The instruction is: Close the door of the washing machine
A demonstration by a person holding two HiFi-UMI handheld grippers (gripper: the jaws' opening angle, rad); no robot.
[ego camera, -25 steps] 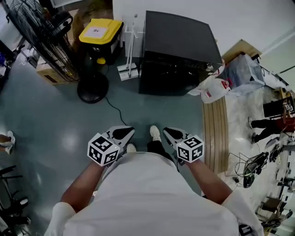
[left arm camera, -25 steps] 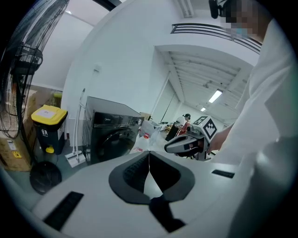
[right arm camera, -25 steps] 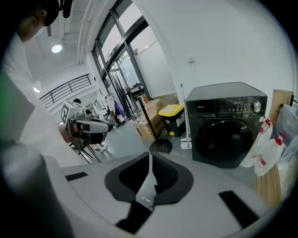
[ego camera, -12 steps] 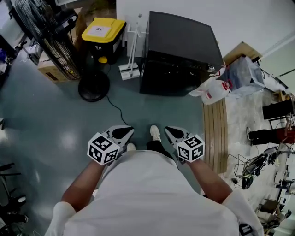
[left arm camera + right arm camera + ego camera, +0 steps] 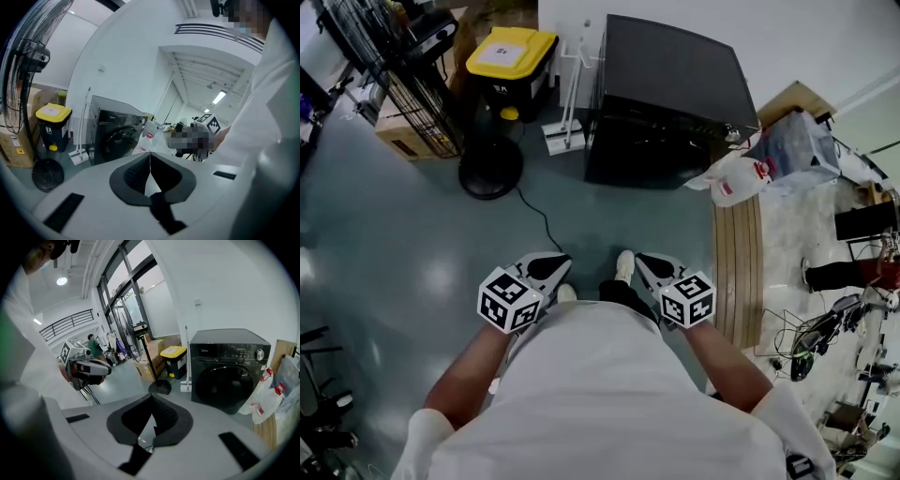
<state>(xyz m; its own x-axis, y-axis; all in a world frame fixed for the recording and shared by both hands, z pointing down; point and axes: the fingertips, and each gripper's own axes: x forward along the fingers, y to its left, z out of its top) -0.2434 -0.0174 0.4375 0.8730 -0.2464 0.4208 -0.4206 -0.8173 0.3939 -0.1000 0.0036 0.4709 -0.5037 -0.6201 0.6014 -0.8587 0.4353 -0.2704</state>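
Observation:
The black washing machine (image 5: 666,103) stands against the far wall, a few steps ahead of me. Its round door (image 5: 225,386) lies flush with the front and looks closed; it also shows in the left gripper view (image 5: 115,136). My left gripper (image 5: 546,265) and right gripper (image 5: 649,265) hang close to my body, far short of the machine. The left gripper (image 5: 150,154) has its jaws together with nothing between them. The right gripper (image 5: 152,397) is likewise shut and empty.
A standing fan (image 5: 487,169) and a yellow-lidded bin (image 5: 508,56) stand left of the machine, with a white mop stand (image 5: 562,131) between. Plastic bags (image 5: 741,178) and a wooden board (image 5: 750,272) lie to its right. A cable (image 5: 534,211) runs across the floor.
My shoe has shifted slightly forward and the head view has drifted a little. Both grippers stay where they were in front of my body.

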